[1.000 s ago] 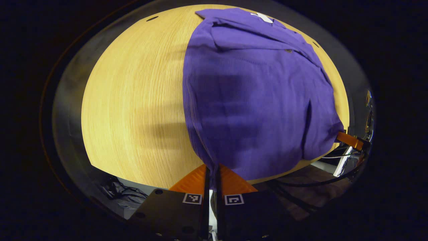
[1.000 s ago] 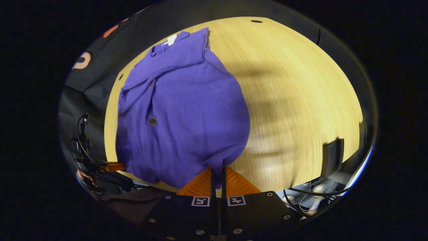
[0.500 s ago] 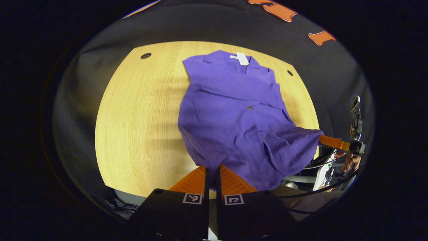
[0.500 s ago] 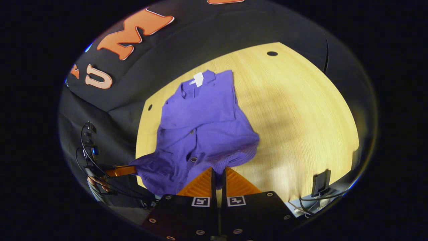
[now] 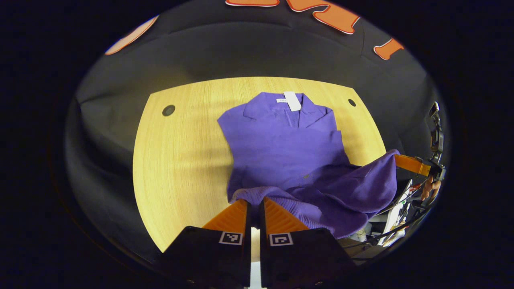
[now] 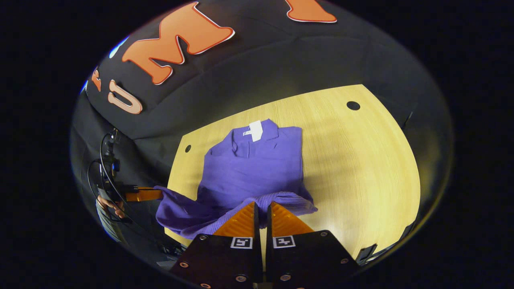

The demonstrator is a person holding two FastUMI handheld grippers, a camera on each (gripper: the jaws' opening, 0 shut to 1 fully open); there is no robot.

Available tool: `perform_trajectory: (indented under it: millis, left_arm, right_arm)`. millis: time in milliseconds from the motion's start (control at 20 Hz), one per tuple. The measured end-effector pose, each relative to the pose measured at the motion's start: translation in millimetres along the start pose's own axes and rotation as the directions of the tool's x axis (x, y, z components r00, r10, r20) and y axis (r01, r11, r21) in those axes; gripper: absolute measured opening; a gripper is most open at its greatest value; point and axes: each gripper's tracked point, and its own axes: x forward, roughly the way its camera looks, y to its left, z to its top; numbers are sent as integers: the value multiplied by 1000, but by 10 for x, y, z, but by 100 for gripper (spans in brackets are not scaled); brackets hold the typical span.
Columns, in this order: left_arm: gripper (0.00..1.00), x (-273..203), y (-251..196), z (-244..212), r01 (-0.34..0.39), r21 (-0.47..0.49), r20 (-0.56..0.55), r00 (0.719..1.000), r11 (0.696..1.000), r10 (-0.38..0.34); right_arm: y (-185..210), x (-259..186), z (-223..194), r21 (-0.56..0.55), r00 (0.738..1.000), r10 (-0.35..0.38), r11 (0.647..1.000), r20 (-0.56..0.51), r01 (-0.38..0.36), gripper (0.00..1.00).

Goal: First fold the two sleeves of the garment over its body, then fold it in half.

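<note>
A purple knit garment [image 5: 287, 150] lies on the wooden table [image 5: 176, 160], collar and white tag [image 5: 292, 100] at the far end, sleeves folded in over the body. My left gripper [image 5: 253, 202] is shut on the hem's left corner, held up off the table. In the right gripper view the same garment [image 6: 253, 168] shows, and my right gripper [image 6: 262, 205] is shut on the hem's right corner, also raised. The hem sags between the two grippers. Each gripper shows far off in the other's view, the right gripper [image 5: 413, 165] and the left gripper [image 6: 141, 194].
Round cable holes [image 5: 168, 110] sit near the table's far corners, another hole [image 6: 353, 105] at the far right. Black cloth wall rises behind the table. Bare wood lies left of the garment in the left gripper view and right of it in the right gripper view. Cables and a hand [image 6: 109, 204] hang at the near edge.
Both grippers have risen and tilted up with the hem, lifting the garment's lower part off the table. The collar end stays flat and looks farther away.
</note>
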Motion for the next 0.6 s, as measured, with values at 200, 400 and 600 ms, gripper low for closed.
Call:
perform_trajectory:
  millis: [200,400,600]
  left_arm:
    - [10,220,179,672,-30,41,-30,999,999,31]
    - [10,383,336,1165,-71,67,-38,997,995,74]
    - [10,664,392,1435,-129,145,-45,990,981,137]
  right_arm:
    - [-166,276,415,-21,999,-49,999,-16,49,4]
    - [-361,534,844,-16,997,-77,997,-28,77,4]
    - [-427,847,1125,17,997,-71,997,-44,72,4]
